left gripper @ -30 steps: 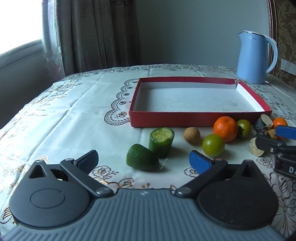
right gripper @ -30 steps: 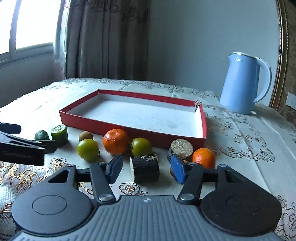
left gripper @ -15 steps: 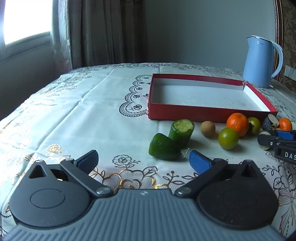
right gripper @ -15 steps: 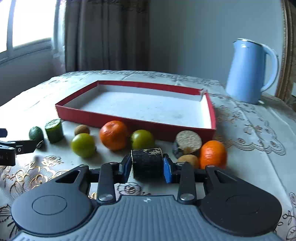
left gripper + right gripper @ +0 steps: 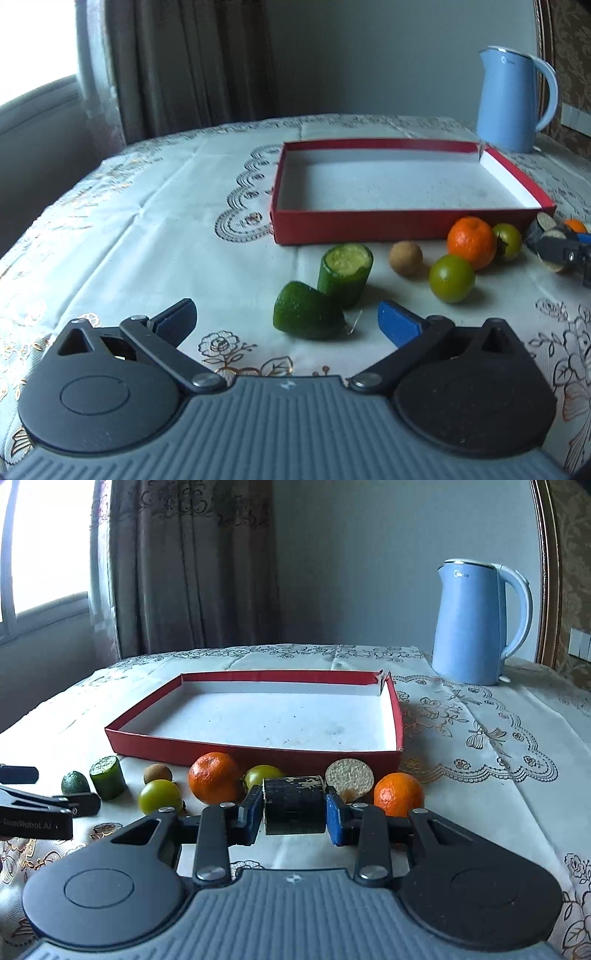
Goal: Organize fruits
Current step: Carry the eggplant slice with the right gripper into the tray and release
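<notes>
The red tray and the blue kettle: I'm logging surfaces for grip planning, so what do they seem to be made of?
The red tray looks like thin cardboard, matte red outside and white inside; its far right corner is torn and its low walls are paper-thin. The blue kettle looks like smooth, semi-gloss plastic, with soft highlights and a moulded handle; a painted metal shell cannot be ruled out.

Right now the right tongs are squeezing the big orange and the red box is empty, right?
Not quite. The right tongs are squeezing the dark cut piece, not the big orange, which sits free on the tablecloth. The right wrist view shows it. The red box is empty, as you said.
</notes>
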Demonstrator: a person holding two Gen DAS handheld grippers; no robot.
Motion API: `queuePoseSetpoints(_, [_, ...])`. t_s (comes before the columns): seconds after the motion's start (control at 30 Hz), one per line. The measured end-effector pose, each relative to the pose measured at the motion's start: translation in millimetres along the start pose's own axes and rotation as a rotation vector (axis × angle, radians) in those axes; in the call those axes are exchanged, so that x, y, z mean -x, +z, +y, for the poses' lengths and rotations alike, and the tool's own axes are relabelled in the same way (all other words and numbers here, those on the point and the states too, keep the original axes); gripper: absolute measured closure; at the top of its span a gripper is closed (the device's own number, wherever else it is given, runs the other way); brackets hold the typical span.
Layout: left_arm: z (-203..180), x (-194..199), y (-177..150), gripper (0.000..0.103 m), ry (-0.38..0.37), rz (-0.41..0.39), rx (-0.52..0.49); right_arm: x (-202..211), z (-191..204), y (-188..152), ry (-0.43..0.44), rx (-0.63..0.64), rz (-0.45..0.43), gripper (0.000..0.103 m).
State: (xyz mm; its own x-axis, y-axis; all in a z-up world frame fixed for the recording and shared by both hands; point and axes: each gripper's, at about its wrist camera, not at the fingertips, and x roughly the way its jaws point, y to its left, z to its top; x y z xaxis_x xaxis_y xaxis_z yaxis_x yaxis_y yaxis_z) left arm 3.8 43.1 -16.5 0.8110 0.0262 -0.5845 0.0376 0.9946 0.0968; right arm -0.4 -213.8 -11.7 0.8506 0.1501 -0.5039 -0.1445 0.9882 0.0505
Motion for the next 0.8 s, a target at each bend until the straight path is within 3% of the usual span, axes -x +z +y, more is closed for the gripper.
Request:
queuePoseSetpoints(0.33, [-4.9, -2.0, -0.8, 0.002, -0.031, -0.023, -0.055, -1.5, -3.9, 0.5, 0.012, -0.031, 0.002, 0.069])
queuePoseSetpoints(0.4, [-4.6, -3.1, -1.4, 0.012, -0.034, -0.013, -0.052, -1.6, -4.0, 0.7, 0.012, -0.031, 0.004, 0.069])
queuePoseSetpoints(0.53, [-0.5, -7.0, -2.5, 0.016, -0.051, 0.009, -0.021, 0.2, -3.0, 2.3, 0.013, -0.031, -0.009, 0.069])
queuePoseSetpoints(0.67, [-0.1, -6.1, -3.2, 0.027, -0.075, 0.009, -0.018, 2.2, -0.6, 5.5, 0.008, -0.015, -0.022, 0.069])
queuePoseSetpoints(0.8, [1.5, -5.0, -4.4, 0.046, -0.122, 0.009, -0.002, 0.2, -1.0, 3.2, 0.004, -0.009, -0.005, 0.069])
